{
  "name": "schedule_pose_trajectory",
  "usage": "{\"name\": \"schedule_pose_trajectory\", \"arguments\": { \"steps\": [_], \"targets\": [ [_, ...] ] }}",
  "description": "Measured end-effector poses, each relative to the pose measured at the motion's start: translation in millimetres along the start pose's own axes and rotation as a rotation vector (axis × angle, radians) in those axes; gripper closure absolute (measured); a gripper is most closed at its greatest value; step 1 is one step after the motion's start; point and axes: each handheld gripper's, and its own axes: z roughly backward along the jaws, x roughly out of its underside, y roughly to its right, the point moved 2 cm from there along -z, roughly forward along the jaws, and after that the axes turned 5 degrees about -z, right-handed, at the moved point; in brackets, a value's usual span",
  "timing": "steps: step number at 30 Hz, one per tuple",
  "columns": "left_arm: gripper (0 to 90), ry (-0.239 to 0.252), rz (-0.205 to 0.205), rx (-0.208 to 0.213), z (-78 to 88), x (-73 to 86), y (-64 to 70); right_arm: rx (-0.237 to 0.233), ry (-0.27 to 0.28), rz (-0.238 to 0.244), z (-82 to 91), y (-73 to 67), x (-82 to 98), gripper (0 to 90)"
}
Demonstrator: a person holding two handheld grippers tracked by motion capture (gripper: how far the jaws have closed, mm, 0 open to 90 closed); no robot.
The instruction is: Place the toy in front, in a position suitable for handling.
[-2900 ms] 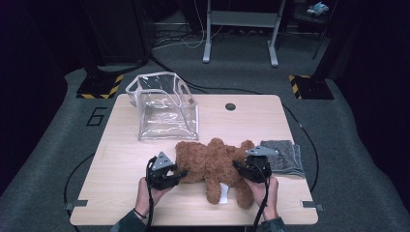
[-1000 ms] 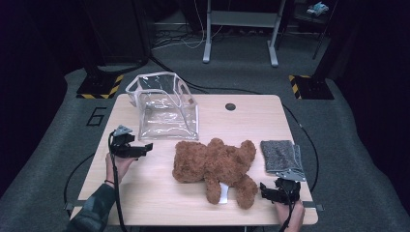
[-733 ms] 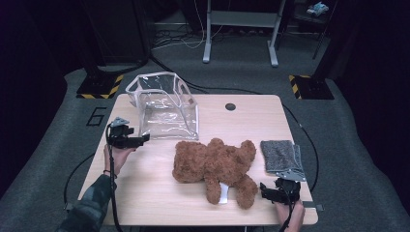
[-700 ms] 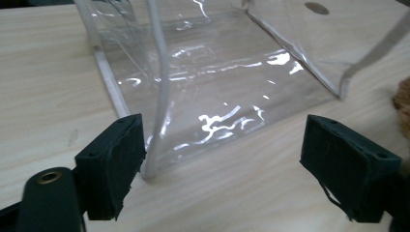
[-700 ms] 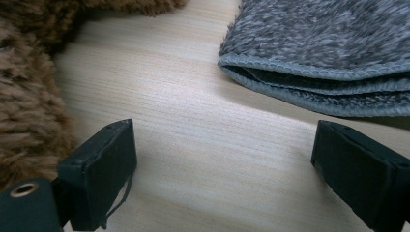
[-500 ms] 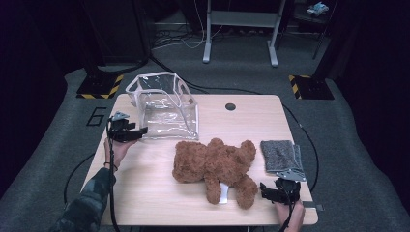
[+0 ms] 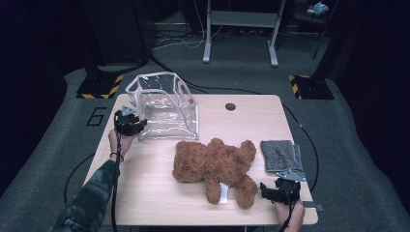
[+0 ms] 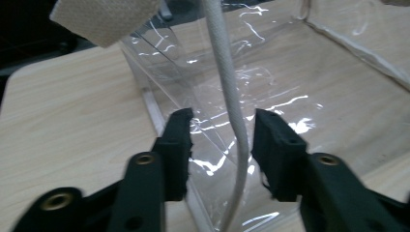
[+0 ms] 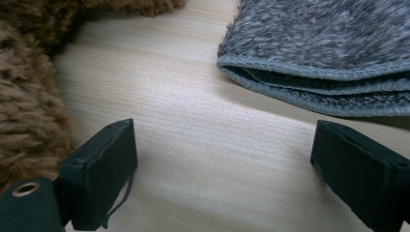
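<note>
Standing by the wooden table (image 7: pixel 159 183), I saw the clear plastic bag (image 7: pixel 164 108) sitting upright and open-mouthed at the far left corner, apparently set there to be filled. A brown teddy bear (image 7: pixel 215 166) lay sprawled mid-table, likely the thing meant for it, with a folded grey towel (image 7: pixel 282 155) just beside it to the right. The left gripper (image 7: pixel 129 124) was at the bag's near left edge; its jaws had just been closing around the white cord handle (image 8: pixel 231 96), which hung between them and lay against the right one, not yet pinched. I judged that grip was meant to steady the bag. The right gripper (image 7: pixel 279 189) rested near the table's front edge, jaws wide apart over bare wood between bear and towel.
</note>
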Motion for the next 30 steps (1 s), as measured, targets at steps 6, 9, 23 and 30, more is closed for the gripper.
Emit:
{"name": "schedule_pose_trajectory", "arguments": {
  "steps": [6, 9, 23, 30],
  "targets": [
    [82.9, 0.016, 0.044, -0.024, -0.9, -0.3, 2.2, -0.001, 0.003, 0.007, -0.2, 0.5, -0.1, 8.7],
    [85.7, 0.017, 0.061, -0.032, 0.0, 0.7, -0.3, -0.001, 0.004, 0.006, -0.2, 0.5, 0.0, 8.8],
    [86.8, 0.006, 0.123, -0.097, 8.5, 9.1, -16.7, 0.001, 0.005, 0.003, 0.0, 0.3, 0.1, 9.2],
    [86.8, 0.007, 0.137, -0.128, 13.3, 13.2, -25.6, 0.001, 0.005, 0.003, 0.0, 0.3, 0.2, 9.2]
  ]
}}
